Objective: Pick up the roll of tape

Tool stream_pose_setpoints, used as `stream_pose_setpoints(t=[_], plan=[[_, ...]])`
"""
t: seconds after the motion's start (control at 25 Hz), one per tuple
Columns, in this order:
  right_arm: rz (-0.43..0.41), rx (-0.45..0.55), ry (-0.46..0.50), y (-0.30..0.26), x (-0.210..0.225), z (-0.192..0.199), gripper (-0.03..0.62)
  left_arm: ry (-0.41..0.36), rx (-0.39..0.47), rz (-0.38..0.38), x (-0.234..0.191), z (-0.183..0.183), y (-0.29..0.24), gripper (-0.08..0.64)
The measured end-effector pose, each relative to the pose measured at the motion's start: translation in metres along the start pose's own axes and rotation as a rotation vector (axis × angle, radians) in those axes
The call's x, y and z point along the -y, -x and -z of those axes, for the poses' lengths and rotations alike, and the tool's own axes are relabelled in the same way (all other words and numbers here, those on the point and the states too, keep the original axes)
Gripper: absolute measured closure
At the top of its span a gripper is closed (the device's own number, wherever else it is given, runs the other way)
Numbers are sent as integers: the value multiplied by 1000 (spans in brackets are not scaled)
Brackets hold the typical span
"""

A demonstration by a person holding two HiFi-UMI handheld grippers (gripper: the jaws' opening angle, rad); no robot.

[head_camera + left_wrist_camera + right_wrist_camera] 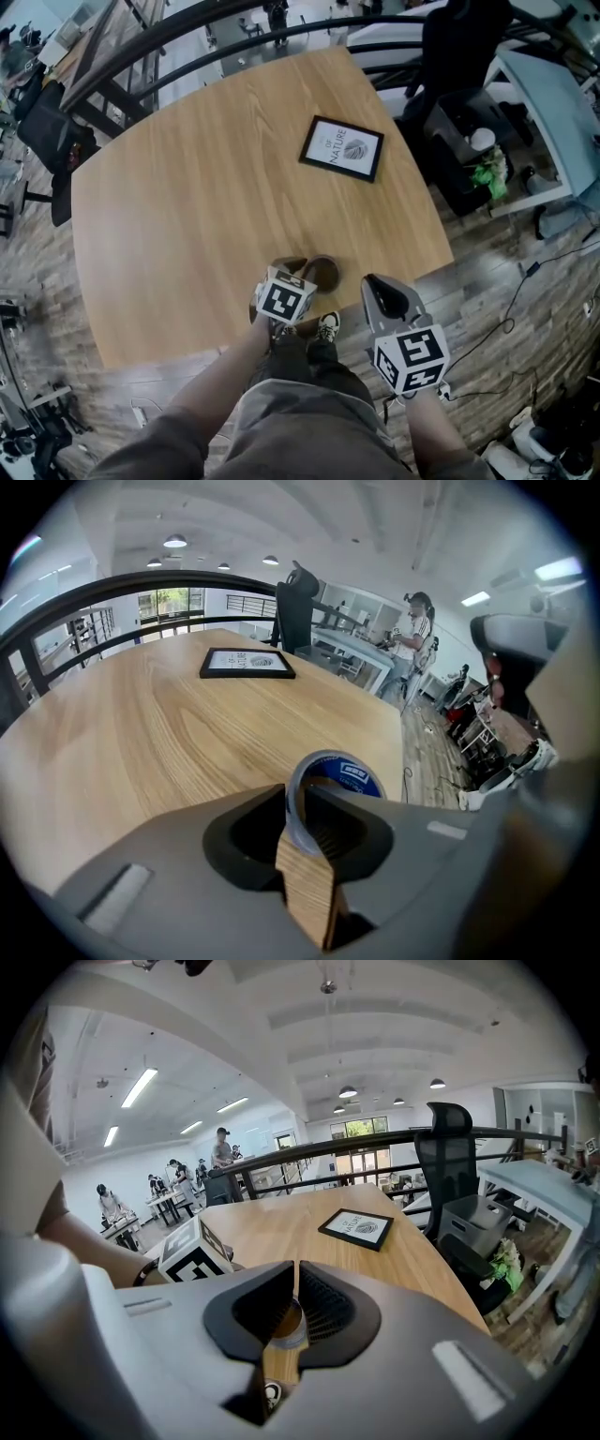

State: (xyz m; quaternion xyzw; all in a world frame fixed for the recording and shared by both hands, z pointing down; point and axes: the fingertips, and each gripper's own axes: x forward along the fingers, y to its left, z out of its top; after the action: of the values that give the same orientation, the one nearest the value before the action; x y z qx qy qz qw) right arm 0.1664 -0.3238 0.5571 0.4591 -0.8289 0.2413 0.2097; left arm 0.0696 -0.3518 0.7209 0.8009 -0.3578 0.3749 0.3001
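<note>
The roll of tape (323, 272) lies flat near the front edge of the wooden table (206, 216); it is grey with a blue label inside (349, 776). My left gripper (300, 272) comes down on it from the near side. One jaw is inside the ring and the other outside, and they pinch its near wall (298, 799). To the right my right gripper (369, 281) hovers at the table's edge with its jaws together and nothing between them (294, 1269). Below its jaws a part of the tape (287, 1328) shows.
A black-framed picture (342, 148) lies flat at the far right of the table. A black railing (187, 37) curves behind the table. An office chair (448, 1162) and a desk (539, 103) stand to the right. My legs and shoes (327, 325) are below the front edge.
</note>
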Motion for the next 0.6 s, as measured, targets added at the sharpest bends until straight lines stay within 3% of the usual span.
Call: stream_pose_setpoints(t=[0.16,0.36,0.6], plan=[[-1,10,9,2,-4,-3,566,-11,-15,-30,0,0,0,504],[1,33,21,10,-8,-14,566,-63,-28,36,11,-1,16,510],[16,127,51,47,-13,-60,566,-49,110,54,20,-26,73,509]])
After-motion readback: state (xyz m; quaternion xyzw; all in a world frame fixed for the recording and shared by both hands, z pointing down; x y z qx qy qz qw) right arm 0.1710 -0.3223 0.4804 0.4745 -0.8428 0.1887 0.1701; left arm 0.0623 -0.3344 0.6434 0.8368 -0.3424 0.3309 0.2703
